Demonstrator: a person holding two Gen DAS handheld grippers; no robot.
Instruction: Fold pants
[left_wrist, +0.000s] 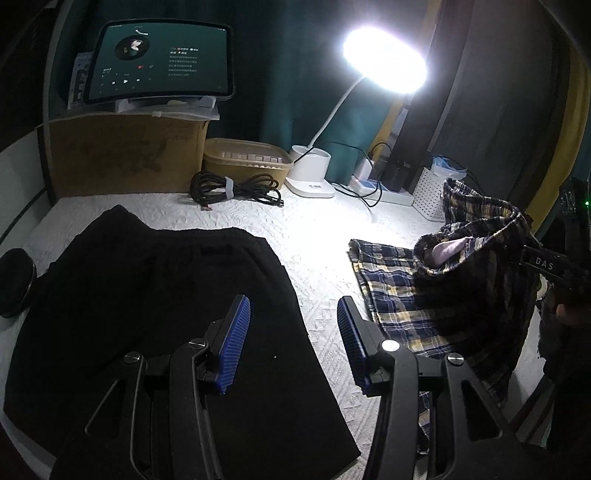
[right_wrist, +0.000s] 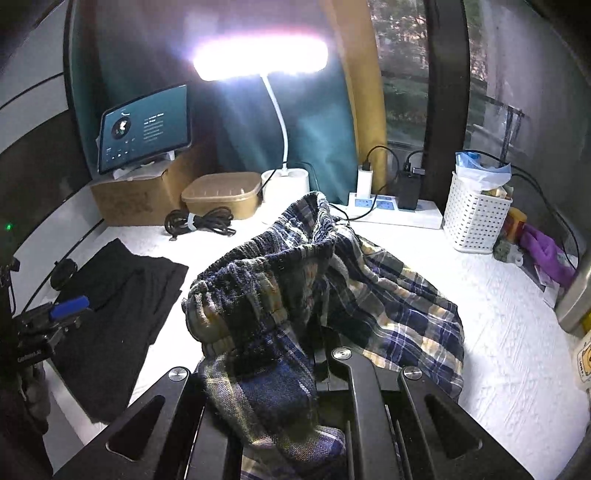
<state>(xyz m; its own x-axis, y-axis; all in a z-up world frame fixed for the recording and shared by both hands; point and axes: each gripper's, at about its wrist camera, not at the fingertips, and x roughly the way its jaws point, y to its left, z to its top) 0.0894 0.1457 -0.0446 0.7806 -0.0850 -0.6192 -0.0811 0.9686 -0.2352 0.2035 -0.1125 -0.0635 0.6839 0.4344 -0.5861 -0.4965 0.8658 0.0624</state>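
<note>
on the white table, right fingers (right_wrist: 295, 354) clamp plaid pants (right_wrist: 388, 295).

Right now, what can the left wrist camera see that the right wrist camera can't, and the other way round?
Only the left wrist view shows the left gripper up close, its blue pads apart with nothing between them. Only the right wrist view shows the window and the purple cloth. Both show the plaid pants pinched and lifted by the right gripper, the black garment lying flat, the lamp, the tablet and the white basket.
</note>
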